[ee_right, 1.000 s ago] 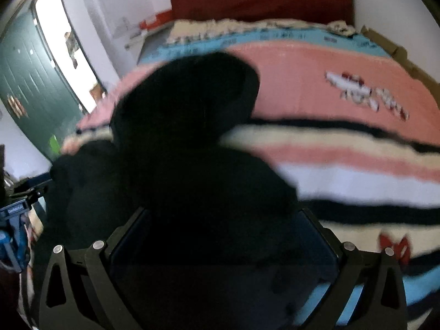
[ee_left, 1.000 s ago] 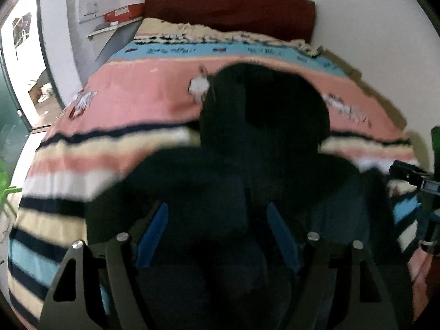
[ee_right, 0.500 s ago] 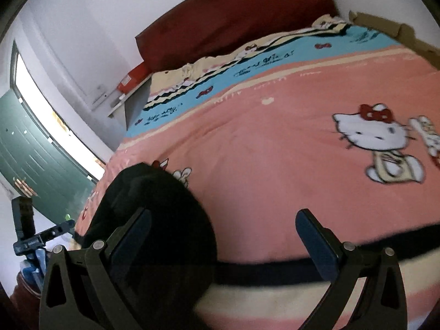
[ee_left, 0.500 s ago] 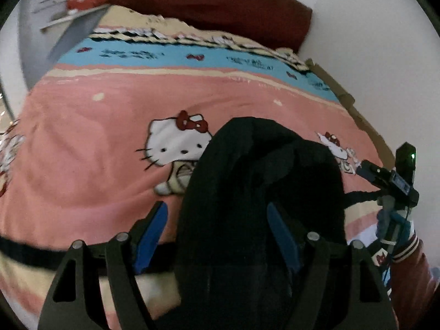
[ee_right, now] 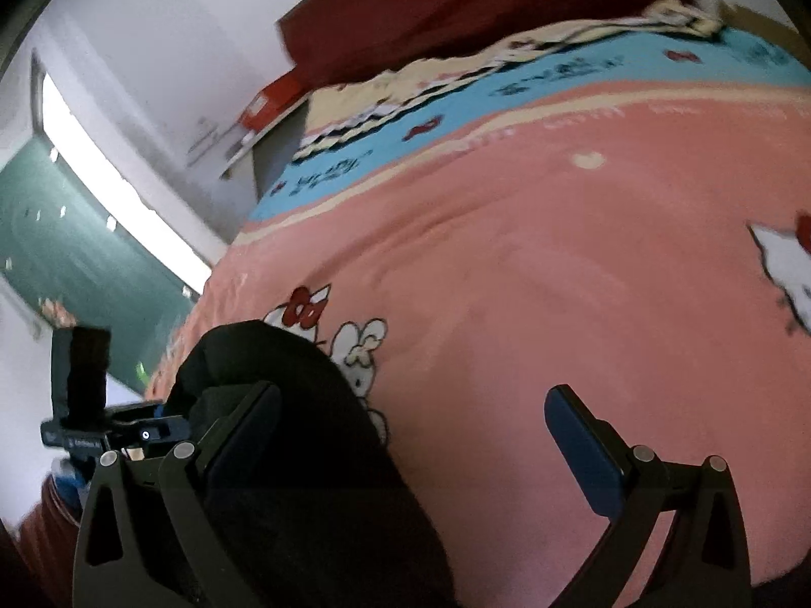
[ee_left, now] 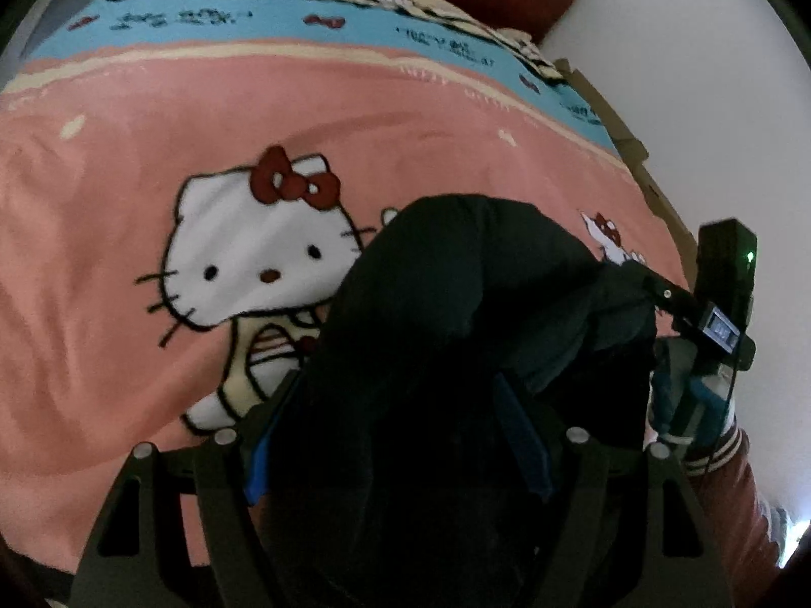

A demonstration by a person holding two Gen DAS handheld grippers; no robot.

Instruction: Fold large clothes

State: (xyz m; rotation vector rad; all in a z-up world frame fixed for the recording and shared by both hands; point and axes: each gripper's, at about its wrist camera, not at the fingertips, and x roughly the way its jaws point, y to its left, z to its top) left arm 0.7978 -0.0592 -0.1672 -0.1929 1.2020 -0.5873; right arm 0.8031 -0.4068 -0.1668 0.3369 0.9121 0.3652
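Note:
A black hooded garment (ee_left: 456,304) lies on the pink cartoon-cat bedspread (ee_left: 152,101). Its rounded hood end points toward the headboard. My left gripper (ee_left: 393,395) hovers over that end, open, and dark cloth fills the gap between its blue pads (ee_left: 522,435). My right gripper (ee_right: 413,395) is open too. Its left finger is over the edge of the garment (ee_right: 284,380) and its right pad (ee_right: 583,451) is over bare bedspread. Each gripper shows in the other's view: the right gripper (ee_left: 664,299) touches the cloth's edge, and the left gripper (ee_right: 147,433) is at the far left.
A dark red headboard (ee_right: 481,5) closes the far end of the bed. A white wall (ee_left: 709,101) and cardboard strips (ee_left: 623,137) run along the right side. A shelf with a red box (ee_right: 268,101) and a green door (ee_right: 61,238) are on the left. A red striped-cuff sleeve (ee_left: 720,456) holds the right gripper.
Both grippers moved forward along the garment toward the headboard and tipped downward. The garment's wide body left view and only its hood end remains. The jaws kept their width.

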